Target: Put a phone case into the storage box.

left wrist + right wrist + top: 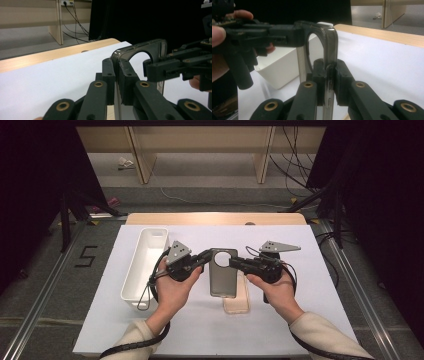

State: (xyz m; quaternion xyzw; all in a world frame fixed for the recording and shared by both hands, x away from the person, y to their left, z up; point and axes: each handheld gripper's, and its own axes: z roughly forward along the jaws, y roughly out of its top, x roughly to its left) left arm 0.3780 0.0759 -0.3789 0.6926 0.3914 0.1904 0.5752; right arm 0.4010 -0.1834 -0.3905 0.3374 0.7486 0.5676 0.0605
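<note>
A smoky translucent phone case (223, 276) with a round camera hole hangs above the white table sheet (300, 320), held from both sides. My left gripper (207, 255) is shut on its upper left edge; in the left gripper view the case (140, 50) rises between that gripper's (116, 75) pinched jaws. My right gripper (233, 261) is shut on the upper right edge; in the right gripper view the case (330, 45) stands on edge in that gripper (329, 72). A pale beige case (236, 301) lies flat on the sheet, partly under the dark one.
A long white bin (145, 262) stands on the sheet left of my left hand and also appears as the white bin (279, 67) in the right gripper view. The wooden table edge (215, 218) runs behind the sheet. Cables trail from both grippers toward the front.
</note>
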